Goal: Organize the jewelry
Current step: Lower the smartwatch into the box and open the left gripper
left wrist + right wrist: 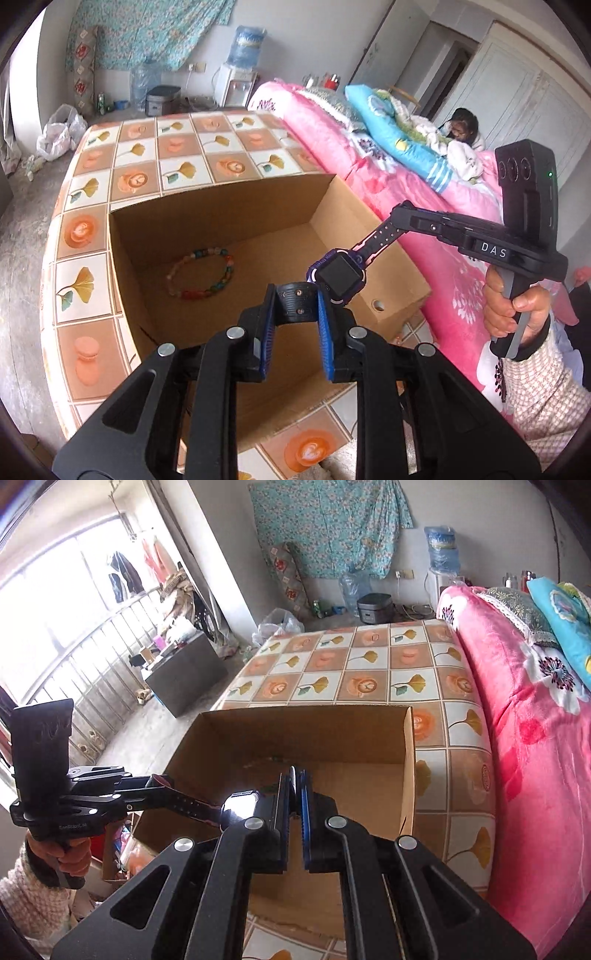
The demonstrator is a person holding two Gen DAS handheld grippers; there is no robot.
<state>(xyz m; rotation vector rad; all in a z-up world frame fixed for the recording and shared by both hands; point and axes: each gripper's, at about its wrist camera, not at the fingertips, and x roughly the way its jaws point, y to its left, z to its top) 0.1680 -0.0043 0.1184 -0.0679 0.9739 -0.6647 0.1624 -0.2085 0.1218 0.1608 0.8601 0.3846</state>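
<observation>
The left gripper [295, 304] is pinching one ribbed black strap end of the smartwatch [338, 273] between blue ridged pads. At two o'clock, the right gripper [397, 216] is clamping the other, pink-edged strap, its jaws pressed together. The square glossy watch face is hanging over the open cardboard box [229, 206]. Farther in, at ten o'clock, a round beaded bracelet [201, 273] is lying on the box floor. The box is sitting on a tile-patterned tablecloth [140, 155].

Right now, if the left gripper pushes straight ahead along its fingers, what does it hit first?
Probably the floor of the cardboard box, near the bead bracelet. The left gripper already holds a watch strap over the open box; depth is unclear.
</observation>
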